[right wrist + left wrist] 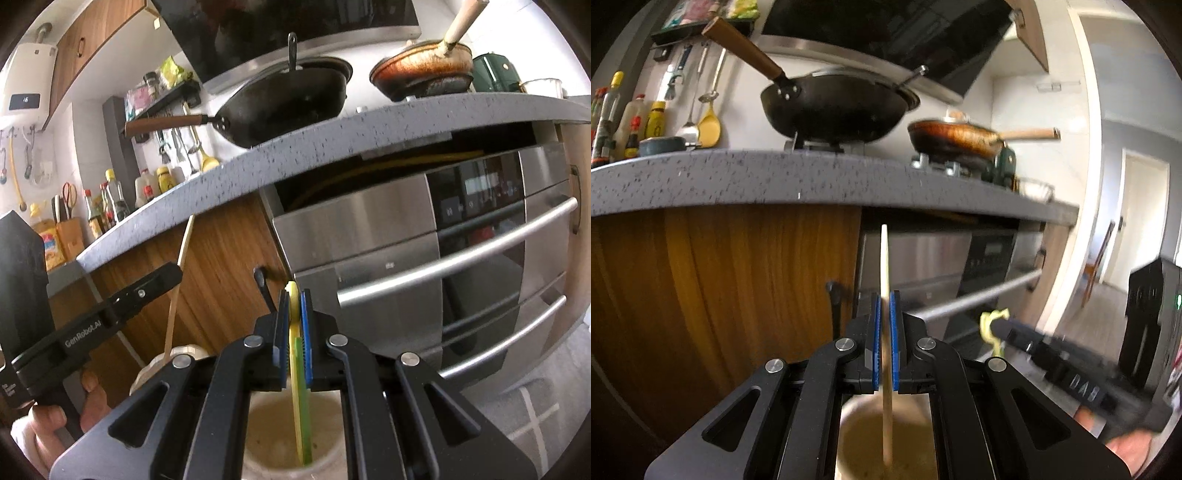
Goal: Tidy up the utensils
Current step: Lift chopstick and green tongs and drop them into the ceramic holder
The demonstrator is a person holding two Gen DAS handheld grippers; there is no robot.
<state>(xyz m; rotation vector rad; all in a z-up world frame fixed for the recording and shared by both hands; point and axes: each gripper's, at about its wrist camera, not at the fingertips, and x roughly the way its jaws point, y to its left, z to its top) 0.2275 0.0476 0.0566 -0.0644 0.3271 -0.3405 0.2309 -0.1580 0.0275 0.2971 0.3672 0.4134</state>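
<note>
The left gripper (pixel 885 325) is pinching a wooden stick (pixel 884 266), the right gripper (pixel 294 325) a yellow-green utensil (pixel 300 402). Both are hanging over the cup (pixel 258 424); next, letting go gently.

Two grippers show: the left gripper (pixel 885 314) and the right gripper (pixel 294 314). One chopstick (pixel 884 266) stands in the left, one yellow utensil (pixel 295 350) in the right. One cup (pixel 291 424) sits below. The counter (pixel 775 177) bears two pans: one black wok (pixel 834 107) and one brown pan (pixel 956 136). The oven (pixel 369 229) has two bar handles.
</note>
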